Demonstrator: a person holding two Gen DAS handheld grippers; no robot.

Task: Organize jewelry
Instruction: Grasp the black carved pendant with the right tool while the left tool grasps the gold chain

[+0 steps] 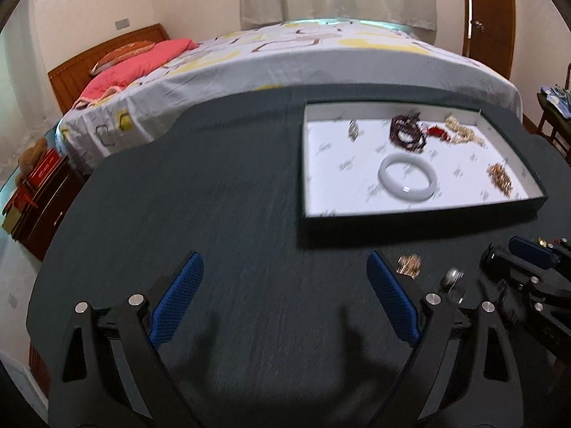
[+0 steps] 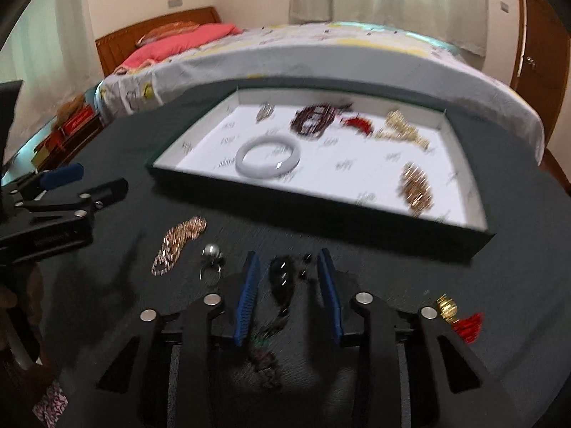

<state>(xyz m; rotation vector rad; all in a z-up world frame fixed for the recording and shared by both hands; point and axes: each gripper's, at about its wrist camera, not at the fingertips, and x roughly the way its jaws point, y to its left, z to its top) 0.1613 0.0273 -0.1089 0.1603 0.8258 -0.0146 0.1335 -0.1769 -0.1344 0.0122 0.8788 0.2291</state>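
Right wrist view: your right gripper (image 2: 289, 274) straddled the black beaded piece (image 2: 282, 274) before the tray (image 2: 478, 192), fingers spread, ungrasped; your left gripper (image 1: 285, 285) gaped empty

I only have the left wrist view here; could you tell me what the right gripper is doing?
Observer: The right gripper is open, straddling a black bead strand on the table.
Operator: Thank you. Is anything else loose near it?
Observer: Yes, a gold charm with a red tassel lies right of that gripper.
Operator: Is the gold chain I see by my gripper long?
Observer: It is; the chain trails toward you, beside a pearl ring.
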